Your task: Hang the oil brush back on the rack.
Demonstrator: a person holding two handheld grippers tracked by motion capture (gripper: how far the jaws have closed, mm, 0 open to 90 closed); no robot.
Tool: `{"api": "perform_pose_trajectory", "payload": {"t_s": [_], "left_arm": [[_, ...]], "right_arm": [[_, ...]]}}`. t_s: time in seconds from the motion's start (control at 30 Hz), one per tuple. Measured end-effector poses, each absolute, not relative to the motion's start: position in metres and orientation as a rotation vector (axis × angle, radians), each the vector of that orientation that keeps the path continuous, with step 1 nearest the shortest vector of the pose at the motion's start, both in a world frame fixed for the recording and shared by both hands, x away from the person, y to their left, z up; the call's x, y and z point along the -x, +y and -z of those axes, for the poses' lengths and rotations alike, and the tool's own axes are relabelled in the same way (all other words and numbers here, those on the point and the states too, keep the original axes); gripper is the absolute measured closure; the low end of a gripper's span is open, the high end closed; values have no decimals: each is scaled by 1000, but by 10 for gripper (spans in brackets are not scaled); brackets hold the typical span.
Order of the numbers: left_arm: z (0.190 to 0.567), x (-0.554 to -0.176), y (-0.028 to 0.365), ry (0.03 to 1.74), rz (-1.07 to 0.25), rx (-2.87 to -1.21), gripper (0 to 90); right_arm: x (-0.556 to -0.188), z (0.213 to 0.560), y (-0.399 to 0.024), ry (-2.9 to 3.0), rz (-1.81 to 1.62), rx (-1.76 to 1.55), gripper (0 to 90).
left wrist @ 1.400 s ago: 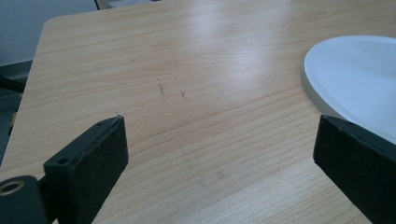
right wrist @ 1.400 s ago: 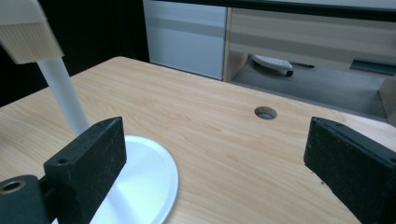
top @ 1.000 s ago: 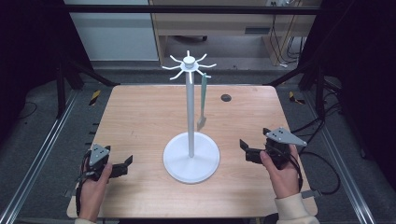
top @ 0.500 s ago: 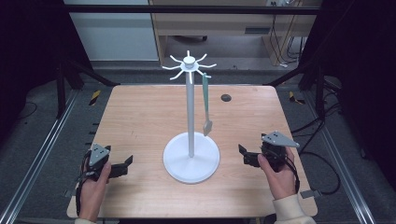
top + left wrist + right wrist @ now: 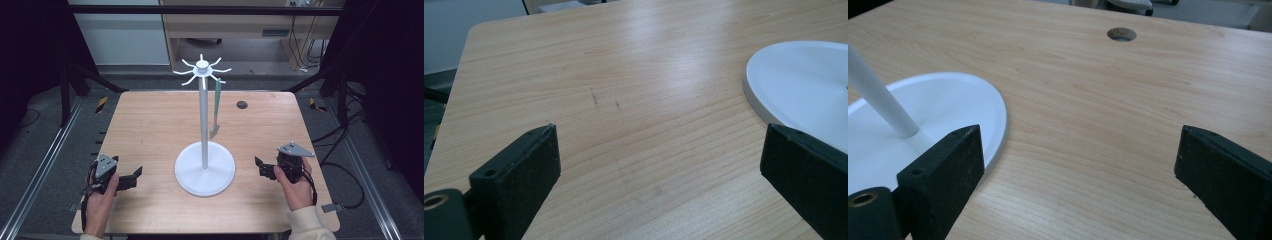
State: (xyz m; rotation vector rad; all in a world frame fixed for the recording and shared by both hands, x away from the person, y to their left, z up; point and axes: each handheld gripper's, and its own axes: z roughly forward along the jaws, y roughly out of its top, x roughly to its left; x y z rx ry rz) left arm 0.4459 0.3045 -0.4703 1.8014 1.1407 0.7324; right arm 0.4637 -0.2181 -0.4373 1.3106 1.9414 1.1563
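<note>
I hold both grippers [image 5: 134, 176] [image 5: 261, 167] spread and empty beside the stand [image 5: 204, 169]; a careless reach could topple it

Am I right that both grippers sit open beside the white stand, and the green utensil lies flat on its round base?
Not quite: the green utensil hangs from a hook at the top of the white stand, its tip clear of the round base, as the high view shows. The rest holds: the left gripper and right gripper sit open either side of it.
</note>
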Motion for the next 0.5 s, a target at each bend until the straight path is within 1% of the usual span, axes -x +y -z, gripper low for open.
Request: {"api": "perform_pose_trajectory", "payload": {"t_s": [0.3, 0.5], "left_arm": [[470, -446, 304, 1133, -736, -1801, 23], [470, -446, 304, 1130, -729, -1798, 23]], "right_arm": [[-477, 461, -220, 1983, -1098, -1376, 62], [-485, 469, -221, 1983, -1093, -1387, 72]]}}
